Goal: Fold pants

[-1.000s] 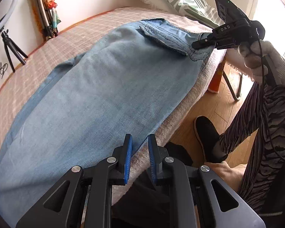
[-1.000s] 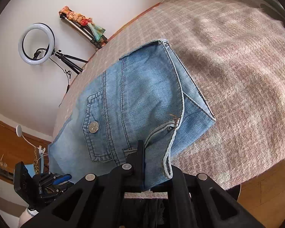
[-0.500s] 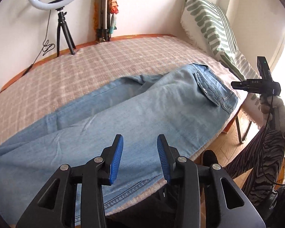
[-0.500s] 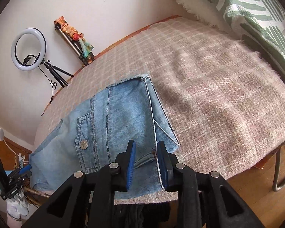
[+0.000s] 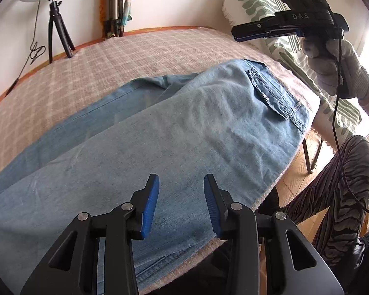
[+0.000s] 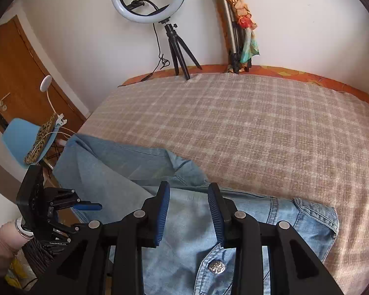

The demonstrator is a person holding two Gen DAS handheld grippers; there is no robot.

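The light-blue jeans [image 5: 189, 132] lie flat along the near edge of the bed [image 5: 110, 56], folded lengthwise, one leg on the other. Over the legs hangs the left tool [image 5: 180, 205], spread, nothing between its pads. Over the waist, the right tool [image 6: 189, 217] is opening, also empty.

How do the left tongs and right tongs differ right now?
Left tongs hover over the jeans leg near the bed edge; right tongs over the waist, above the metal button. Right tongs' jaws are opening; left tongs' jaws stand open. Both have blue pads and hold nothing.
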